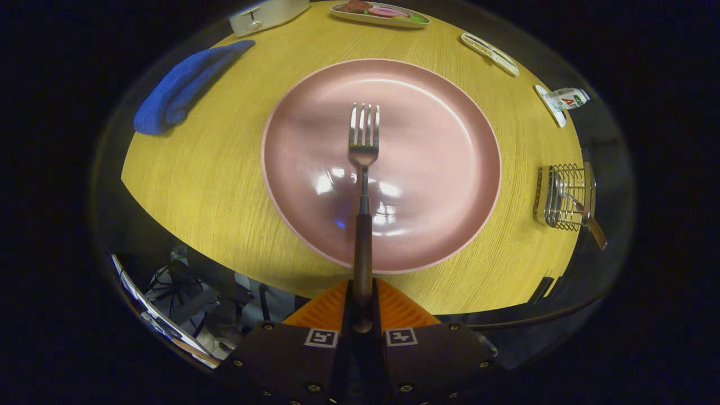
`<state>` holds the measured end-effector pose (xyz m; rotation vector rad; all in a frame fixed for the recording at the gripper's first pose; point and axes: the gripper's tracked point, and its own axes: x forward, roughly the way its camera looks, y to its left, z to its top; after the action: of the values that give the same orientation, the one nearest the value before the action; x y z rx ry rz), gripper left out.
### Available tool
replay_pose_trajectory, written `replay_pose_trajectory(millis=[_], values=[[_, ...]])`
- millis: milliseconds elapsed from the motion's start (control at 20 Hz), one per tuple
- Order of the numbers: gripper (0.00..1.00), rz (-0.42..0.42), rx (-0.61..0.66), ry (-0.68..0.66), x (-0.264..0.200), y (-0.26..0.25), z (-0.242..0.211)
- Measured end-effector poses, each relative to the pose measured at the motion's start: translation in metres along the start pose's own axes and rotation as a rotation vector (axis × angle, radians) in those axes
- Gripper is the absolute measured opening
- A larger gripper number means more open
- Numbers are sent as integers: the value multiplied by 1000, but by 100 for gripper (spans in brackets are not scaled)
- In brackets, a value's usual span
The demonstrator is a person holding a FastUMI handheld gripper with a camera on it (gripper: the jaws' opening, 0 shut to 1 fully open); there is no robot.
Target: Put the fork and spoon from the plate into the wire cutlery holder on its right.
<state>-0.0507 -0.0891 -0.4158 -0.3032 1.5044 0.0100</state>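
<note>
I've got the gripper (363, 301) clamped tight on the fork's (363, 169) dark handle, steel tines over the glossy round pink plate (450, 140).

The fork (364, 169), metal with a dark handle, points tines-first over the middle of the pink plate (439, 112), its handle end clamped between the fingers of the gripper (363, 298). The wire cutlery holder (565, 197) stands well right of the plate, with the spoon (585, 214) already leaning in it.
</note>
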Motion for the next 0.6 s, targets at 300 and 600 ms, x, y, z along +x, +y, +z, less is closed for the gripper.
replay_pose_trajectory(millis=[300,600], values=[[8,-1,-3,-14,-3,5,2],[8,-43,-25,-56,-24,-3,11]])
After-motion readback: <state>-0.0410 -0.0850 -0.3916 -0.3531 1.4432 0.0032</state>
